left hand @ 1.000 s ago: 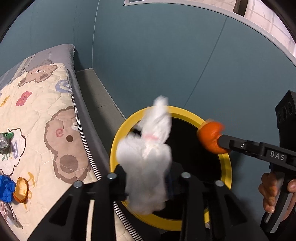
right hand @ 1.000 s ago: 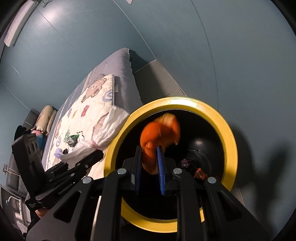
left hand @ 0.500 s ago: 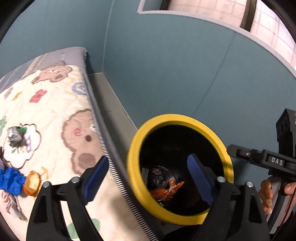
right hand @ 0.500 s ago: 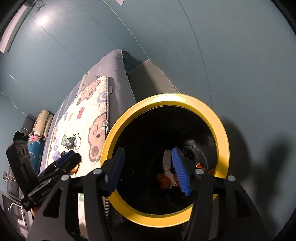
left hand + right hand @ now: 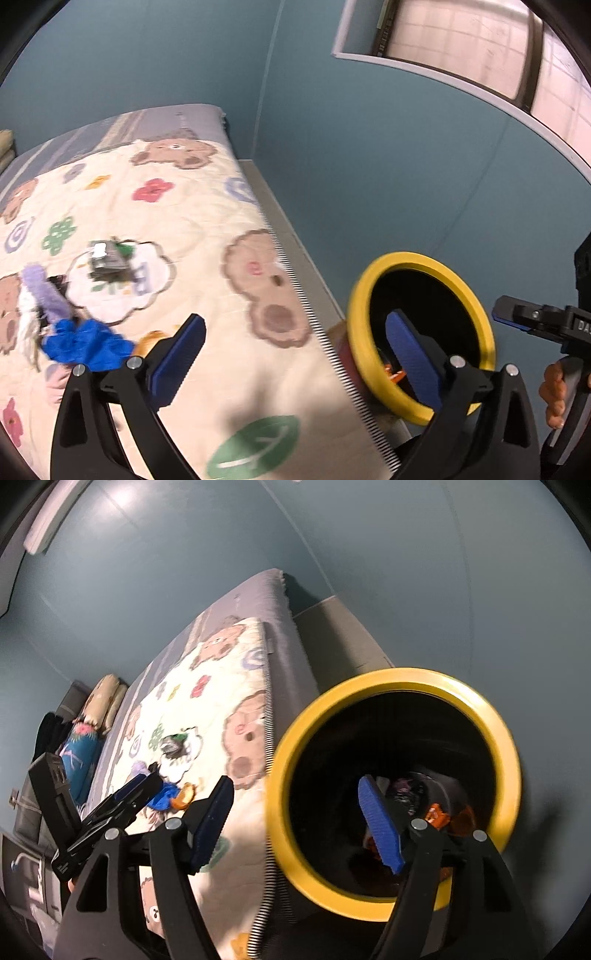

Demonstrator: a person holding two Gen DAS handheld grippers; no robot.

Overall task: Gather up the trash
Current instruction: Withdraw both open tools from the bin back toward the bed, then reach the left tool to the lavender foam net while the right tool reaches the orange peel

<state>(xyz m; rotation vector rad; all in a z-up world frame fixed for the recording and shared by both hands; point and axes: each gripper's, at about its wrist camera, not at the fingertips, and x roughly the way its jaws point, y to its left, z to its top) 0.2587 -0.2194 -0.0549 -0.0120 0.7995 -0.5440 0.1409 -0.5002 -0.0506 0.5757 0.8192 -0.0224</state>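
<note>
A black bin with a yellow rim [image 5: 476, 306] [image 5: 506, 771] stands on the floor beside the bed. Trash lies in its bottom, orange pieces [image 5: 437, 814] among it. My left gripper [image 5: 295, 354] is open and empty, over the bed's edge, left of the bin. My right gripper [image 5: 295, 823] is open and empty, over the bin's near rim; it also shows in the left wrist view [image 5: 506, 315]. On the quilt [image 5: 184, 206] lie a blue crumpled piece [image 5: 85, 343], an orange piece [image 5: 151, 338], a grey-green wrapper [image 5: 109, 258] and a purple-white piece [image 5: 44, 295].
The bed with the bear-patterned quilt runs along the teal wall [image 5: 369, 155]. A grey floor strip [image 5: 280, 221] lies between bed and wall. Pillows [image 5: 105, 698] and dark clothes sit at the bed's far end. A window [image 5: 461, 48] is high on the right.
Both grippers opened and dropped the white tissue and the orange peel into the bin. My left gripper has since swung left toward the bed; the right has shifted slightly left.
</note>
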